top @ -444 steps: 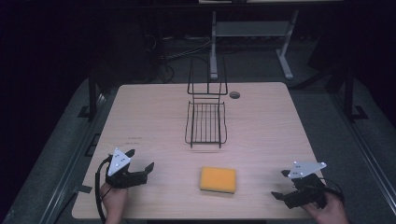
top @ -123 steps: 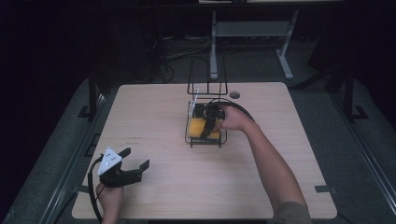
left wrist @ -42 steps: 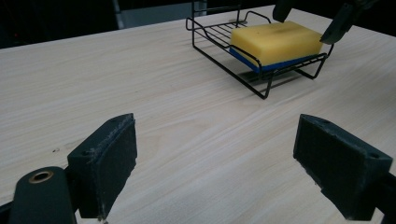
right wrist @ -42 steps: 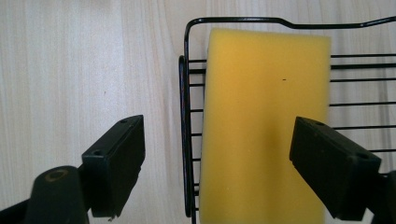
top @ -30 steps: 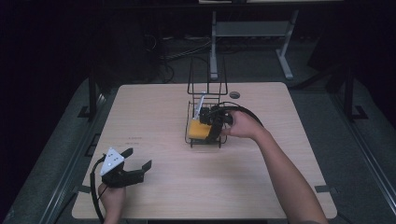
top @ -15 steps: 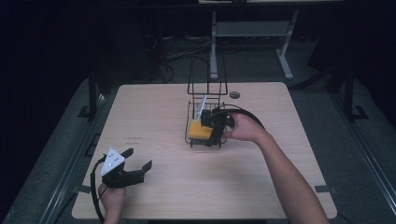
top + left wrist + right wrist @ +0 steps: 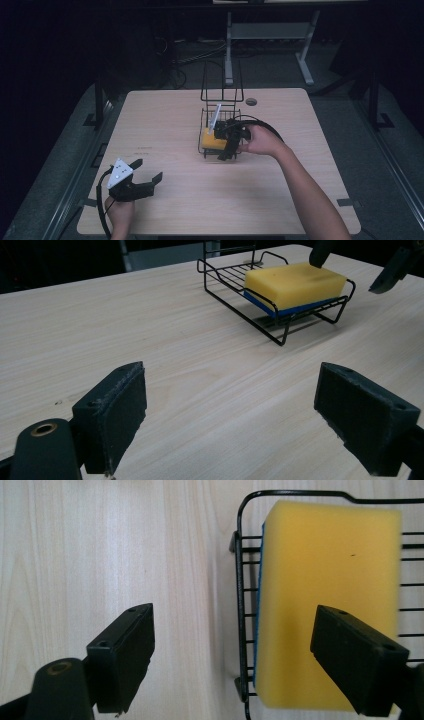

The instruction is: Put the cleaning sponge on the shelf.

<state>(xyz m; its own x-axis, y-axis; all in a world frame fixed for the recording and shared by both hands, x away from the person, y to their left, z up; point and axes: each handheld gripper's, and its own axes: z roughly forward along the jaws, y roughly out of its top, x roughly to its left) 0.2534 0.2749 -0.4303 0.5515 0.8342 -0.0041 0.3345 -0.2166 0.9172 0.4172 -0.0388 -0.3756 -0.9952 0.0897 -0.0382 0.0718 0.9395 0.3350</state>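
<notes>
A yellow sponge with a blue underside [image 7: 212, 140] [image 7: 295, 284] [image 7: 330, 605] lies flat in the near end of a black wire rack [image 7: 206, 118] [image 7: 235, 279] [image 7: 242, 605] at the table's middle. My right gripper [image 7: 228, 141] [image 7: 245, 665] hovers just above the rack, pointing down. Its jaws are open, one over the sponge and one over bare wood beside the rack, and they hold nothing. My left gripper [image 7: 147, 171] [image 7: 245, 425] stands open near the front left of the table, aimed at the rack from a distance.
The rack's tall upright wire back [image 7: 222, 82] rises at its far end. A round cable hole [image 7: 251, 101] sits in the tabletop [image 7: 310, 150] behind the rack. A metal desk frame [image 7: 270, 35] stands on the dark floor beyond the table.
The sponge has gone from the table's front into the rack. Over the last second my right gripper has drawn slightly back toward the near side, open. The left gripper has stayed put.
</notes>
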